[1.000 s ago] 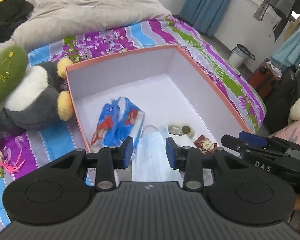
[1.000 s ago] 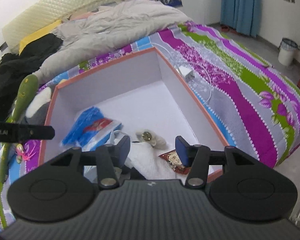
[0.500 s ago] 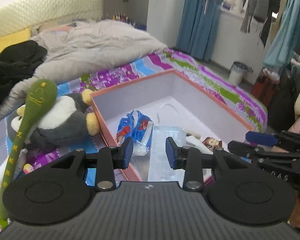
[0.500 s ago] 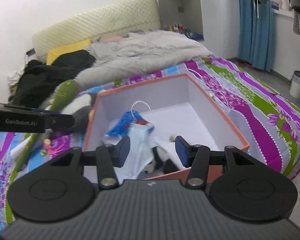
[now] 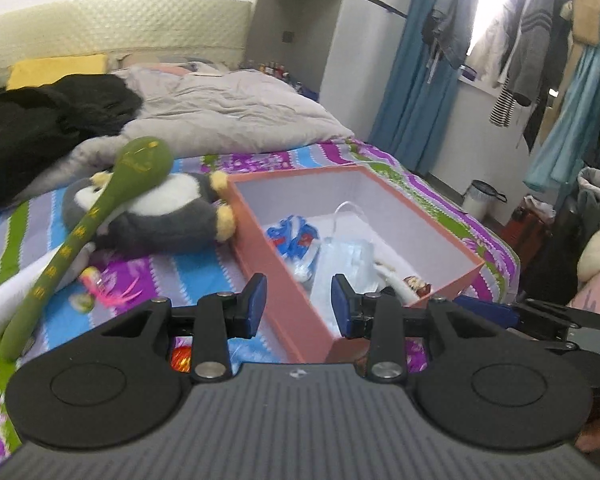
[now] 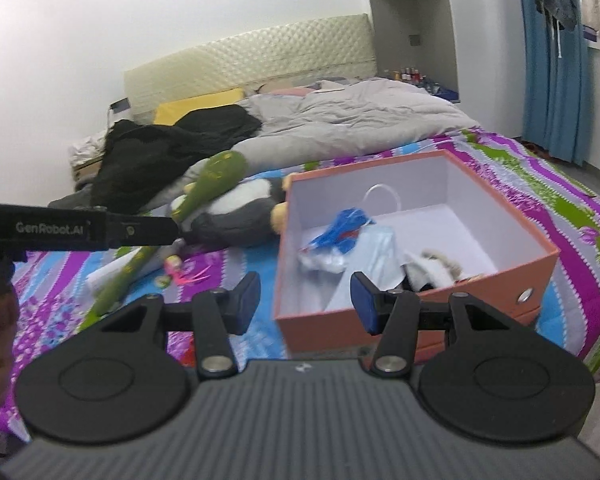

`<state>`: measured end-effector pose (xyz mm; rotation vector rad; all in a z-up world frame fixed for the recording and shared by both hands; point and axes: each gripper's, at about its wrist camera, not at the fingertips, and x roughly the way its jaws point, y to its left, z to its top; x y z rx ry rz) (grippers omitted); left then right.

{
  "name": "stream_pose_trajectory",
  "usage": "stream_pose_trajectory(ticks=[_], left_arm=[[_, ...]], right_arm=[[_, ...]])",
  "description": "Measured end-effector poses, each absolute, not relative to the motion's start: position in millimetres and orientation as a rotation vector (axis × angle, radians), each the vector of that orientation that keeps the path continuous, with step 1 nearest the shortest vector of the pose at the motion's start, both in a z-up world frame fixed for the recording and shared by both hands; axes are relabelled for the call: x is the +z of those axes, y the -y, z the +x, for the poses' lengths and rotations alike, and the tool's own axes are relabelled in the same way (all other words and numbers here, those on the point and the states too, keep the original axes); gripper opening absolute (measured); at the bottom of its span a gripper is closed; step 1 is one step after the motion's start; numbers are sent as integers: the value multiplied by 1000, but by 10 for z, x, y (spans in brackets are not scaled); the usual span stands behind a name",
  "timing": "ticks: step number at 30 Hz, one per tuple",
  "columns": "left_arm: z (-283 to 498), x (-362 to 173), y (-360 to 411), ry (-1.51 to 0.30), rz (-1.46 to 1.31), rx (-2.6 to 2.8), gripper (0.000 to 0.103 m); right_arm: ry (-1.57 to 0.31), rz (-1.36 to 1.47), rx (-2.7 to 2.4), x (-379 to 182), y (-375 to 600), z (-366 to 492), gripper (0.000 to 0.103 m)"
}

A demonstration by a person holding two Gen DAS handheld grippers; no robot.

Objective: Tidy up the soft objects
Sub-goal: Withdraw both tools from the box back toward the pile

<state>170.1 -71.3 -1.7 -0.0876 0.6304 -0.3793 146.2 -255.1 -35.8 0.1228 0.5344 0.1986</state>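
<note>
An orange box [image 5: 276,264] [image 6: 420,312] with a white inside stands on the striped bed. In it lie a blue and white packet [image 5: 296,240] [image 6: 340,228], a pale blue face mask [image 5: 344,264] [image 6: 374,248], a white furry thing [image 6: 432,270] and a small red wrapper [image 5: 416,283]. Left of the box lie a grey and white plush penguin [image 5: 156,216] [image 6: 236,208] and a long green plush club [image 5: 96,216] [image 6: 204,184]. My left gripper [image 5: 298,306] hovers open and empty over the box's near left wall. My right gripper [image 6: 304,304] is open and empty before the box's near corner.
A pink feathered toy [image 5: 100,284] [image 6: 178,270] and a white paper [image 5: 4,300] lie on the sheet near the club. A grey duvet [image 5: 228,116] and black clothes [image 5: 32,128] cover the bed's far half. A bin [image 5: 480,200] stands on the floor at right.
Both grippers have drawn back and tilted up from over the box's inside, so the box now sits further off and the bed's far half shows. Both sets of jaws kept their width.
</note>
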Motion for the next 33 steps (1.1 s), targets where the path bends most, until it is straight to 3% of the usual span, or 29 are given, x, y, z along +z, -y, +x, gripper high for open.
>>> stream_pose_trajectory(ticks=[18,33], left_arm=[[858,-342,82,-665,-174,-260,41],[821,-654,-168,-732,-219,-206,41]], right_arm=[[-599,82,277,-585,2087,901,53],[-662,30,307,-791,1824,913,53]])
